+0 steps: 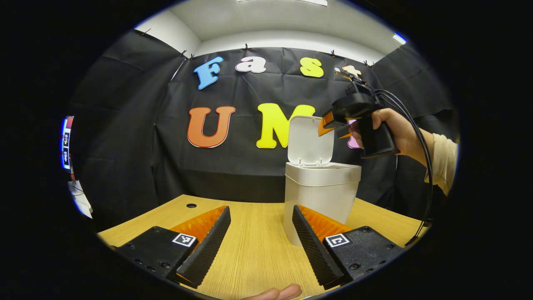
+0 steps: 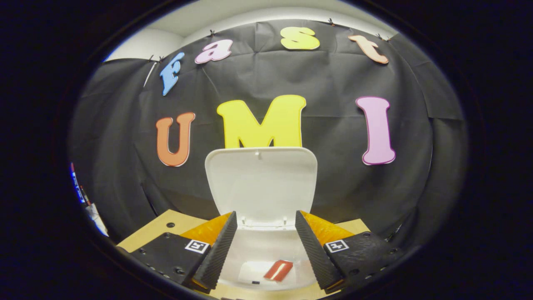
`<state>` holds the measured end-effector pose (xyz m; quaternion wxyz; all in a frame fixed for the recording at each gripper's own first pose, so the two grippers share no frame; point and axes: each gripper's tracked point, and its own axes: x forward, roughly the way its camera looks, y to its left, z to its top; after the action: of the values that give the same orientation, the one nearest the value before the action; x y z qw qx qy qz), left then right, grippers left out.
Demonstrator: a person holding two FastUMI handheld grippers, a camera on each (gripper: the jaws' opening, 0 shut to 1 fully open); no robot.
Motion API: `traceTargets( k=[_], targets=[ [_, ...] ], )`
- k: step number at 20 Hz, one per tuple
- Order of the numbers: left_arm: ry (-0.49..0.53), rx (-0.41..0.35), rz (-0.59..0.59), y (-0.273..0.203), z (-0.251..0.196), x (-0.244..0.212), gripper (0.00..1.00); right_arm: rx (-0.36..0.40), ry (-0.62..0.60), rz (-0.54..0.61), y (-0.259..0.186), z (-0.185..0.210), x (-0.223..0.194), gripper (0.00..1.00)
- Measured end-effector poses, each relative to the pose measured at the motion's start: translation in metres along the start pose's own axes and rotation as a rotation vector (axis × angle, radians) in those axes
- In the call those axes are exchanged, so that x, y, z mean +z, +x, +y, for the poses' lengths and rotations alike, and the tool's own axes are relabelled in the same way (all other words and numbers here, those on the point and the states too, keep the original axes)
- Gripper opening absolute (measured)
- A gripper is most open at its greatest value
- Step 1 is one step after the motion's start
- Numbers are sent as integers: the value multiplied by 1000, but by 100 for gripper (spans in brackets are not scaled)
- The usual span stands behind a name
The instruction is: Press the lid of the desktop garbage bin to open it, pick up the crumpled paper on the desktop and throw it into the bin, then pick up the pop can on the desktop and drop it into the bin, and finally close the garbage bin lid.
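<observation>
Both tongs apart, right tongs [image 2: 265, 246] above open bin [image 1: 320, 196], lid [image 2: 261, 183] upright

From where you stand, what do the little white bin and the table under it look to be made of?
The bin looks like moulded plastic: smooth, matte white walls, thin hinged lid standing open. The table looks like wood or wood-look laminate: pale, with fine straight grain lines; which one, I cannot tell.
</observation>
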<state>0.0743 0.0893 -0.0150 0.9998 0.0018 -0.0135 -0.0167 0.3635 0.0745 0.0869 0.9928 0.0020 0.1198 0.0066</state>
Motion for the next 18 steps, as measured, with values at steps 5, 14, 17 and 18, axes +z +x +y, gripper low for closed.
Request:
traceTargets(
  k=[5,14,17,18],
  targets=[
    [-5,1,22,0,2,-5,96,14,7,-60,-6,2,43,86],
    [40,26,55,13,11,-22,96,-3,34,-128,40,9,109,86],
    [65,67,67,18,21,-29,97,-8,58,-117,64,14,118,84],
    [67,69,73,18,23,-30,97,-8,57,-109,73,17,119,89]
  ],
)
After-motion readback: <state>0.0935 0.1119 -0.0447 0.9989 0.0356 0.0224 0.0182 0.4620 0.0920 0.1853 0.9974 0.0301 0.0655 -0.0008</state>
